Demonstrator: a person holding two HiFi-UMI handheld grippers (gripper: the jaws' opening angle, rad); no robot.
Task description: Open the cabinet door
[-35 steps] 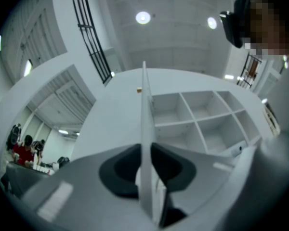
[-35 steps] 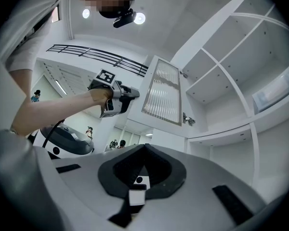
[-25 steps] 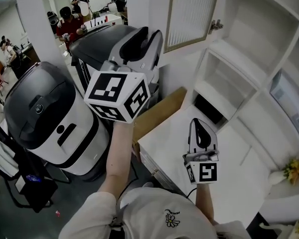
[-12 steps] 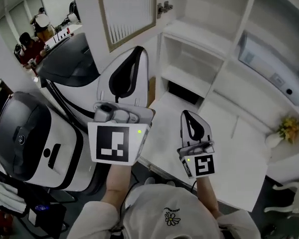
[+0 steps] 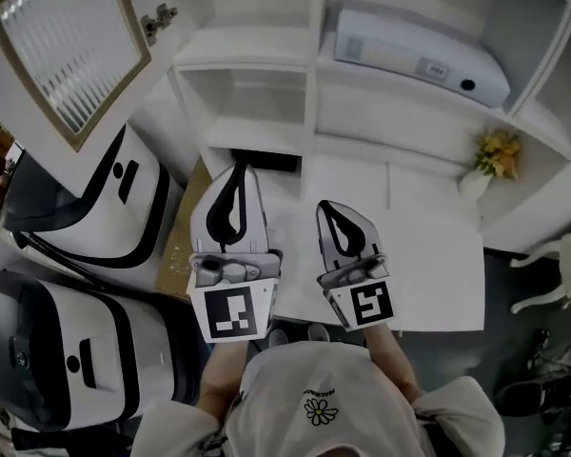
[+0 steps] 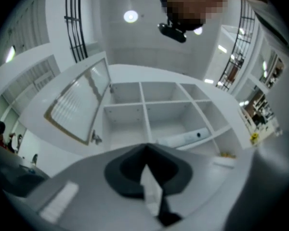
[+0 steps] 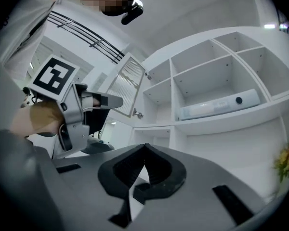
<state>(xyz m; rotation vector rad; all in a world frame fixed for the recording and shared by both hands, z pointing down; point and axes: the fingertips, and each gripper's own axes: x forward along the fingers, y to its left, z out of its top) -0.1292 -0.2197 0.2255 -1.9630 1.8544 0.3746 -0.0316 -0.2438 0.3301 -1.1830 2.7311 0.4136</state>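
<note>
The cabinet door (image 5: 67, 55), a wood-framed ribbed glass panel, stands swung open at the upper left, its hinge (image 5: 159, 19) on the white shelving (image 5: 314, 84). It also shows in the left gripper view (image 6: 79, 105) and the right gripper view (image 7: 127, 83). My left gripper (image 5: 238, 167) is shut and empty, well away from the door, by the counter's left edge; its jaws have just been closing on nothing (image 6: 145, 146). My right gripper (image 5: 325, 205) is beside it, shut and empty (image 7: 144, 145). It sees the left gripper (image 7: 120, 100) at its left.
A long white device (image 5: 419, 50) lies on an upper shelf. A vase of yellow flowers (image 5: 495, 150) stands at the counter's (image 5: 428, 255) right. Two white-and-black machines (image 5: 95, 217) (image 5: 67, 350) and a cardboard box (image 5: 186, 246) crowd the left.
The left gripper has come down and away from the door, and its jaws have closed. The right gripper has shifted too. Both now sit side by side in front of the shelving.
</note>
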